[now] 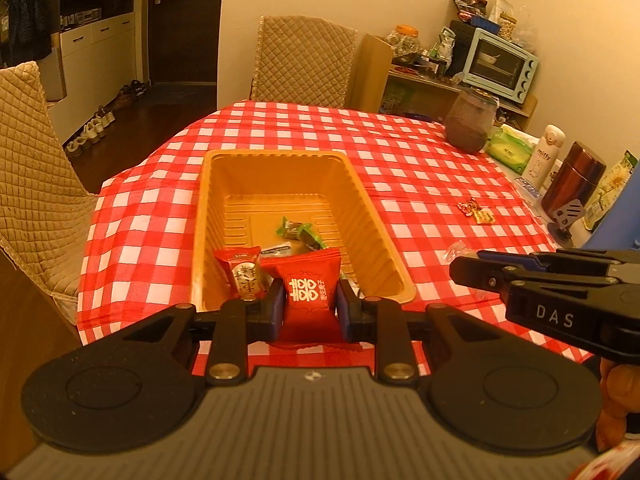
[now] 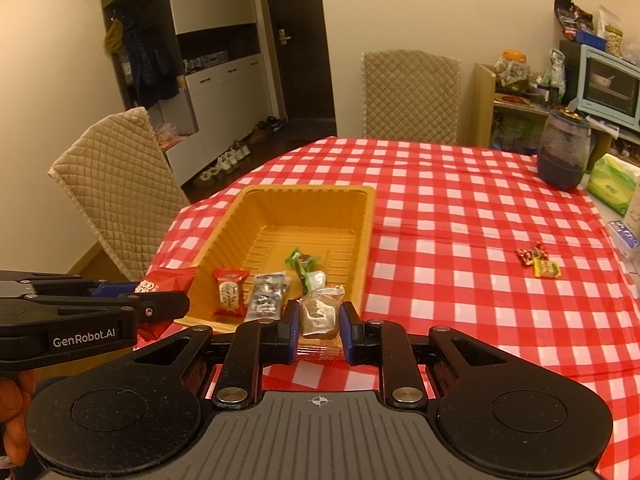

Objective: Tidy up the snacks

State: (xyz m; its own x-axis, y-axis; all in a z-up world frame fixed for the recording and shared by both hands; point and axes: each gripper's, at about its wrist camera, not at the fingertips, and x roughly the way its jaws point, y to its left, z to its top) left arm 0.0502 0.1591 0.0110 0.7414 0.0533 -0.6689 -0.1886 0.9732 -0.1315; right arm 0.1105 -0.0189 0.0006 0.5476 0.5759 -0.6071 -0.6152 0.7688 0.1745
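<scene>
Red-and-white checked cloth over the whole counter, orange plastic tray at frame centre in the left wrist view. Left gripper at lower centre, fingers pinching a red snack packet with white characters, held at the tray's near rim. Inside the tray, lower left: a smaller red packet with a pale label; toward the middle, a green-wrapped candy. Right gripper entering from the right edge of that frame, side-on.

Right wrist view: right gripper at lower centre, fingers closed on a clear packet with a brown snack inside, just at the tray's near right corner. Within the tray, left to right: red packet, silvery clear packet, green candy. Left gripper at the left edge, red packet in its grip beside the tray's near left corner.

On the cloth, right of the tray and well apart from it: small red and yellow candies lying together. Farther back at right, a dark jar and a green tissue pack. Quilted chair behind the counter, upper centre.
</scene>
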